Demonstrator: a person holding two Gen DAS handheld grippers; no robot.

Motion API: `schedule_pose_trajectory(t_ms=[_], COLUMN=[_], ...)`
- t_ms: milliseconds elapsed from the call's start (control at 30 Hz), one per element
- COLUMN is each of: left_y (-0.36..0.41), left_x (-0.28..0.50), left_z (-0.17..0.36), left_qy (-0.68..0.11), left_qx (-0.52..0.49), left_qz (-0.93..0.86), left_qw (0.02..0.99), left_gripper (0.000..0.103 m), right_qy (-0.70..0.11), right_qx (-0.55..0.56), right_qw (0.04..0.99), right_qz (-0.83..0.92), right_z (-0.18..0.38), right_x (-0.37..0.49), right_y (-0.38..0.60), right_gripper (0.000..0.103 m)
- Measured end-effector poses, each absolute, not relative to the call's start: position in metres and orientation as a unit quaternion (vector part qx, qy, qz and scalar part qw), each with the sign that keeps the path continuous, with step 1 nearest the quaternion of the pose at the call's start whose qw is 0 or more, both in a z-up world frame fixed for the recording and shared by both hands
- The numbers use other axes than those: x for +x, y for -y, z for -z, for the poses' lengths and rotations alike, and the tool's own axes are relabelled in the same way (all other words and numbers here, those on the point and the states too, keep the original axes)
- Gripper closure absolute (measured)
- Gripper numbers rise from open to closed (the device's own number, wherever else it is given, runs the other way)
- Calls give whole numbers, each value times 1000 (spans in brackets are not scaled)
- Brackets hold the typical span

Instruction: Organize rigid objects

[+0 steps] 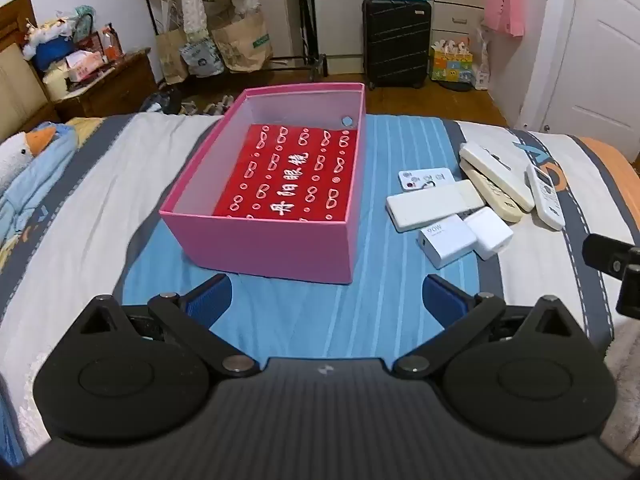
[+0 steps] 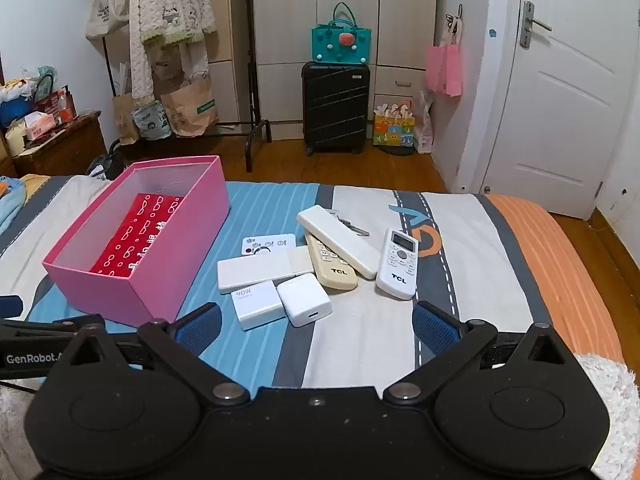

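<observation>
Both tools are seen spread wide, nothing between the pads. The left gripper is held over the near edge of the bed, in front of the pink box; the right gripper is held over the near edge too, in front of the pile of small items. Both are tilted down toward the bedcover, clear of it.

The pink box is set on the blue-striped part of the cover, toward the left side of the bed, lid off. A red printed sheet or flat pack is laid on its floor; which of the two can't be told.

To the right of the box, approx. mid-bed, the items are grouped close together:
- a small white card w/ icons, farthest from the near edge
- a long white bar, just in front of the card
- a white charger marked 90W and a second white charger w/ a port, side by side, touching, nearest the near edge
- a cream remote, marked TCL, w/ a plain cream remote laid across it
- keys partly hidden behind the plain remote
- a white remote w/ a screen, also TCL, set apart at the right of the group, on the white and grey part of the cover.

A fluffy white sleeve is seen at the right edge of the right wrist view.
</observation>
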State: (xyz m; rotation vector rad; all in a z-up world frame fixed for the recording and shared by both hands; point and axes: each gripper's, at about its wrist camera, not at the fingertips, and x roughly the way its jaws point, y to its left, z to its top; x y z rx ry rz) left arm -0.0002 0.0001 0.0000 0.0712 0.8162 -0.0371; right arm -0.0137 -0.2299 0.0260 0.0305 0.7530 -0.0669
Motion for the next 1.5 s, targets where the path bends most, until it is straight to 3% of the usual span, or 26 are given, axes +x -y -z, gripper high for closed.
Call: schedule_pose_trajectory(t_ms=[1500], left_y=[-8], left_x=[4], left_z=[14], left_qy=[-406], left_qx=[34], left_qz=[-11], left_qw=[913], left_gripper=[0], right_qy=[-367], right_qx=[-3], right_qw=[930], right_qz=[36], right_z=[-24], right_x=[-16], right_y=[227], right_gripper=[0])
